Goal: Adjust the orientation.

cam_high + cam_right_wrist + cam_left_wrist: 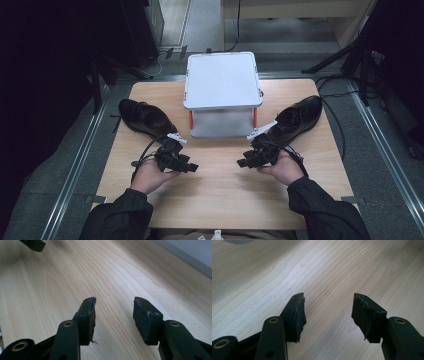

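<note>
**Two open grippers over bare wood, a shoe on either side of the box**

While both hands hover low over the wooden table (220, 200), neither gripper holds anything. Taking the white box (222, 80) at the far middle of the table as the marker, the left gripper (192, 168) sits in front of it and off to its left, tips pointing inward toward the centre. Its jaws stand apart in the left gripper view, with nothing but pale wood grain between the worn black pads (298, 315).

The right gripper (241, 162) lies in front of the box and to its right, tips likewise turned inward, so the two tools face each other across a gap of bare tabletop. Its jaws are also spread, slightly less wide than the left pair, and again only wood shows between the pads (142, 315).

Just left of the box, a black leather shoe (144, 117) rests on the table, close behind the left hand (150, 175). A second black shoe (297, 117) lies just right of the box, its near end close to the right hand (285, 167). The box stands on orange legs, lid flat. Dark sleeves come in from the near edge.
</note>
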